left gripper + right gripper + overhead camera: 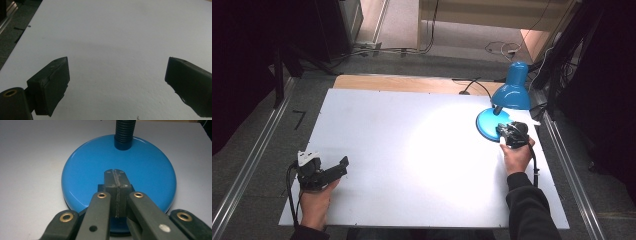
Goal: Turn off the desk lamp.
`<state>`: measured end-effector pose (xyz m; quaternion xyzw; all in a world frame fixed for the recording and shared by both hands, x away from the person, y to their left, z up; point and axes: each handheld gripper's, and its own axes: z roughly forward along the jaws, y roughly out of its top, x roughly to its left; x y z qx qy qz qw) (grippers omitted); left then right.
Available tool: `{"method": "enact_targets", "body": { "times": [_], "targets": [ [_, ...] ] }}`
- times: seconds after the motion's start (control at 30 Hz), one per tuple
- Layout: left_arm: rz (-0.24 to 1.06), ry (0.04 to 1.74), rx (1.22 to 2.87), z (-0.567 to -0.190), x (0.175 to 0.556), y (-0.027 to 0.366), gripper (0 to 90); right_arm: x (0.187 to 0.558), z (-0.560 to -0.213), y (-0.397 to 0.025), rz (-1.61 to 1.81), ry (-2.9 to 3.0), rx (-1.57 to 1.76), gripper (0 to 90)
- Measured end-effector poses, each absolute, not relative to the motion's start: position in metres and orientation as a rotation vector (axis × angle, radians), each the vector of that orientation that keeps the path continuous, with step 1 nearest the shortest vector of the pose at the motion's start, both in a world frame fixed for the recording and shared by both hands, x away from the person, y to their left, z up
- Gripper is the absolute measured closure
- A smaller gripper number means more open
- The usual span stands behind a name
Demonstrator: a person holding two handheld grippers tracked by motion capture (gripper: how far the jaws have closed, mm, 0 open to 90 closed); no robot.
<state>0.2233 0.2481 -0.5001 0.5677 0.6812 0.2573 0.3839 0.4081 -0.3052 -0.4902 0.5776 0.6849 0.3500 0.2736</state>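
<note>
Lamp (512, 97) base under closed right tool (115, 173).

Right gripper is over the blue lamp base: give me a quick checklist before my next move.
1. Right gripper jaws closed together: ok.
2. Its tips over the round glossy blue lamp base, in front of the black ribbed neck: ok.
3. Tips actually pressing the base: cannot tell.
4. Lamp lit, bright pool on the white tabletop: ok.
5. Left gripper open, nothing between its jaws, parked over bare table: ok.
6. Blue lamp shade standing above the base: ok.
</note>
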Motion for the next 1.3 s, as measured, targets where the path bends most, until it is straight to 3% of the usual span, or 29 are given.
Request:
{"method": "enact_targets", "body": {
  "times": [0.7,0.8,0.83,0.93,1.03,1.3],
  "targets": [
    [0.652,1.739,1.445,-0.500,0.224,0.249,6.2,0.420,-0.491,-0.306,0.942,1.829,1.562,85.2],
    [0.650,1.739,1.444,-0.500,0.224,0.249,6.2,0.420,-0.485,-0.309,0.992,1.807,1.561,77.7],
    [0.649,1.738,1.445,-0.500,0.224,0.249,6.2,0.419,-0.482,-0.309,1.001,1.799,1.568,67.7],
    [0.649,1.737,1.444,-0.500,0.224,0.249,6.2,0.418,-0.481,-0.310,1.011,1.800,1.573,61.0],
    [0.649,1.738,1.439,-0.500,0.223,0.249,6.2,0.415,-0.478,-0.311,1.038,1.795,1.579,46.3],
    [0.649,1.738,1.445,-0.500,0.224,0.249,6.2,0.413,-0.474,-0.313,1.054,1.789,1.593,27.5]
  ]
}}
